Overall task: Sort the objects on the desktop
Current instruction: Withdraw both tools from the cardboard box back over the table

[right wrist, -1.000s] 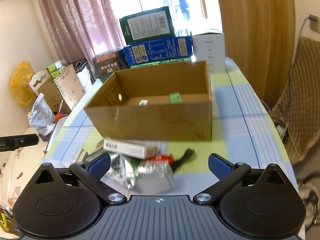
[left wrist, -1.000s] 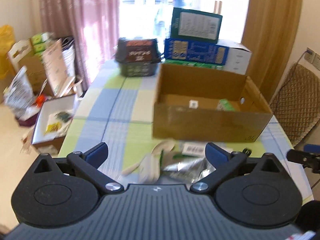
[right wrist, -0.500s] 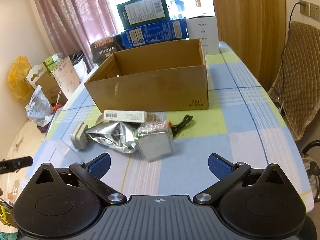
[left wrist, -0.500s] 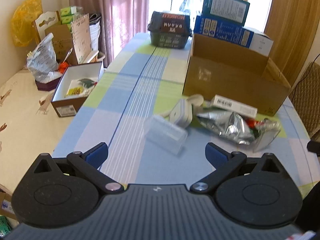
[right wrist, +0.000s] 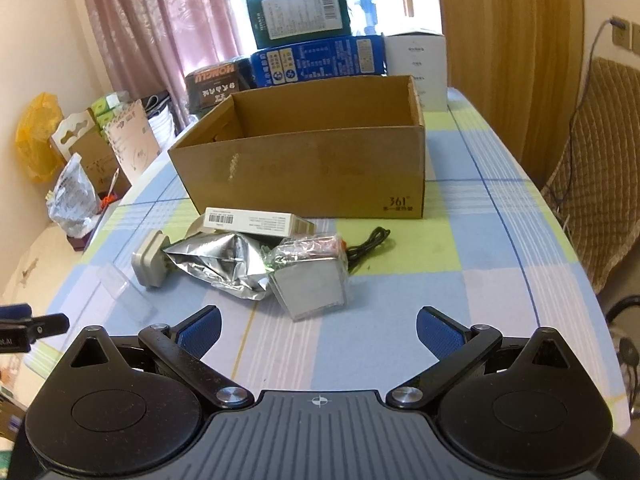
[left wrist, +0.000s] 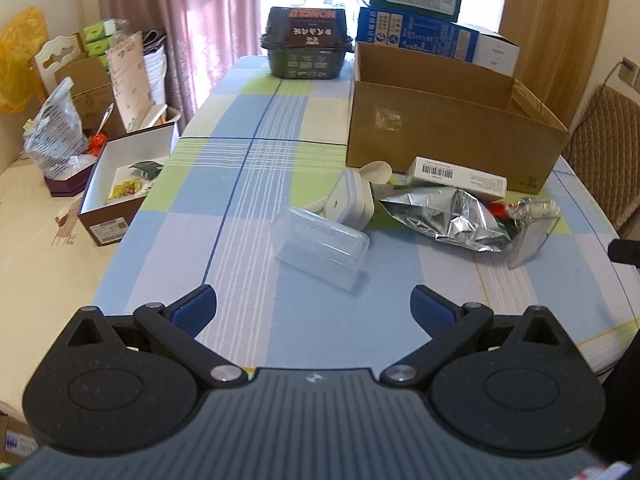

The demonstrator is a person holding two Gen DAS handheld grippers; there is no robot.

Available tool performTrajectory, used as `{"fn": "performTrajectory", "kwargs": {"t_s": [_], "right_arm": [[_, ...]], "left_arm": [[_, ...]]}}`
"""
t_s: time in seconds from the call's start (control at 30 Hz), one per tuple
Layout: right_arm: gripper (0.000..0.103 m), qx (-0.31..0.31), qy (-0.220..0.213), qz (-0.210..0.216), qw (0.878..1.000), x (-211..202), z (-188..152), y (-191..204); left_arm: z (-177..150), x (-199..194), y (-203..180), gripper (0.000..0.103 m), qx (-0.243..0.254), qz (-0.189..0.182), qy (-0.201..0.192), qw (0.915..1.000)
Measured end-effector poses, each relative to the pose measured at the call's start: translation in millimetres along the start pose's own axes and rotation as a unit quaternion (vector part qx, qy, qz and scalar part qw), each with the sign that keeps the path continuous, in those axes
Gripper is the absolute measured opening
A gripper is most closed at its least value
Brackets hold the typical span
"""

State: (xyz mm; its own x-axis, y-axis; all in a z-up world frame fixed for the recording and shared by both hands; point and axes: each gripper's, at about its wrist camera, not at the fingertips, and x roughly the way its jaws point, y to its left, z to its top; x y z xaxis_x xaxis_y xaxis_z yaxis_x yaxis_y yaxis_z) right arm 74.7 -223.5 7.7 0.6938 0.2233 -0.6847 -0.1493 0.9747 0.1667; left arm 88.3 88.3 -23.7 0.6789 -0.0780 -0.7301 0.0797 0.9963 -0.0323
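A pile of small items lies on the checked tablecloth in front of an open cardboard box (left wrist: 448,128) (right wrist: 312,168). Nearest my left gripper (left wrist: 314,308) is a clear plastic case (left wrist: 320,246) (right wrist: 124,292). Behind it are a white charger (left wrist: 350,202) (right wrist: 150,266), a crumpled silver foil bag (left wrist: 444,216) (right wrist: 224,260), a flat white carton (left wrist: 456,174) (right wrist: 252,222) and a clear-wrapped silver packet (left wrist: 534,228) (right wrist: 310,280). A black cable (right wrist: 368,242) curls beside the packet. My right gripper (right wrist: 318,326) hovers just short of that packet. Both grippers are open and hold nothing.
Blue and green boxes (right wrist: 316,48) and a dark Hongli tub (left wrist: 306,48) stand behind the cardboard box. A low side table at the left carries an open box (left wrist: 124,184) and bags. A wicker chair (right wrist: 600,184) stands right of the table. Bare cloth (right wrist: 500,264) lies to the right.
Both grippers have drawn back toward the near table edge and risen, so the pile now sits farther ahead. The items themselves have not moved, and both grippers stay open.
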Motion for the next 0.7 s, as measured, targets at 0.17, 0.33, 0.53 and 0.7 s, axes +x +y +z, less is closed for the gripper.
{"fn": "performTrajectory", "kwargs": {"t_s": [0.17,0.33,0.53,0.7], "right_arm": [[0.101,-0.009,0.007,-0.001,1.0,13.7,-0.7,5.3],[0.101,-0.013,0.014,-0.005,1.0,29.8,0.8,8.1],[0.101,-0.018,0.009,-0.007,1.0,45.3,0.7,11.2],[0.101,-0.02,0.011,-0.012,1.0,57.5,0.7,13.5]], "left_arm": [[0.8,13.1,5.8,0.101,0.016,-0.015,-0.001,0.9998],[2.5,32.0,10.3,0.101,0.046,-0.031,-0.002,0.9985],[5.6,57.8,12.5,0.101,0.09,-0.056,-0.007,0.9944],[8.0,80.1,14.2,0.101,0.122,-0.062,-0.01,0.9906]]}}
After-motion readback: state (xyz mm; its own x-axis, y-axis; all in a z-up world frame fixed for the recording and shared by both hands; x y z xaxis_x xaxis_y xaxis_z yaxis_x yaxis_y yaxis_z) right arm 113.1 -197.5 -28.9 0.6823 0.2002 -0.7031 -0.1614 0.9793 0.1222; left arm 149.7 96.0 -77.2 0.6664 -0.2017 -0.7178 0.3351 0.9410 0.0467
